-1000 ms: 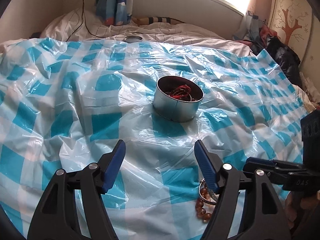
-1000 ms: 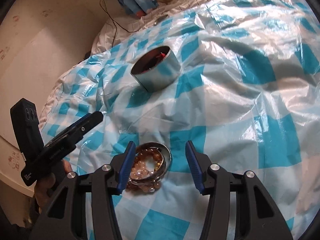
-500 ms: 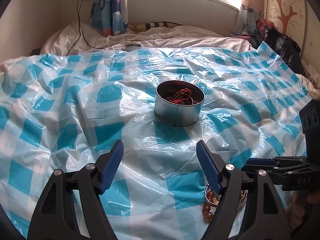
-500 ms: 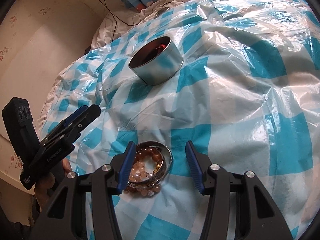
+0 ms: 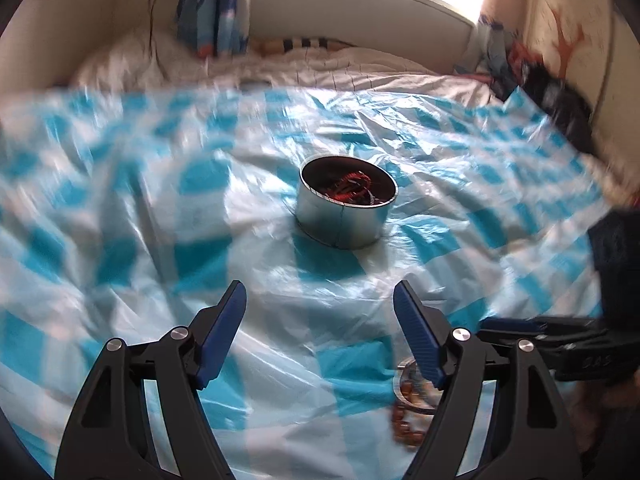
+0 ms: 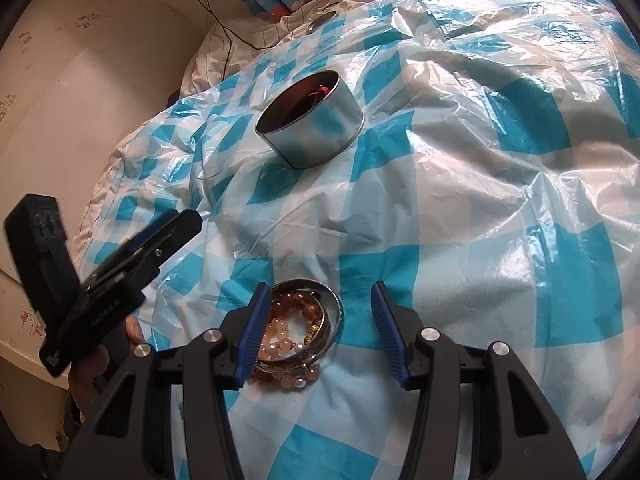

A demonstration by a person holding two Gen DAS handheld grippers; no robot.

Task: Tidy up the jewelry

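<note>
The right gripper (image 6: 316, 326) hovers with jaws apart over a heap of beaded bracelets and metal bangles (image 6: 298, 338), which lies on the blue-checked plastic sheet (image 6: 460, 208) beside its left finger, ungripped. The left gripper (image 5: 320, 332), jaws open and empty, points toward the round metal tin (image 5: 346, 210), which stands farther back on the sheet and holds red cord jewelry (image 5: 352, 190).

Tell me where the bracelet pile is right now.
In the right wrist view, the bracelet pile lies on the checked plastic sheet, just ahead of the right hand-held gripper, nearer its left finger.
</note>
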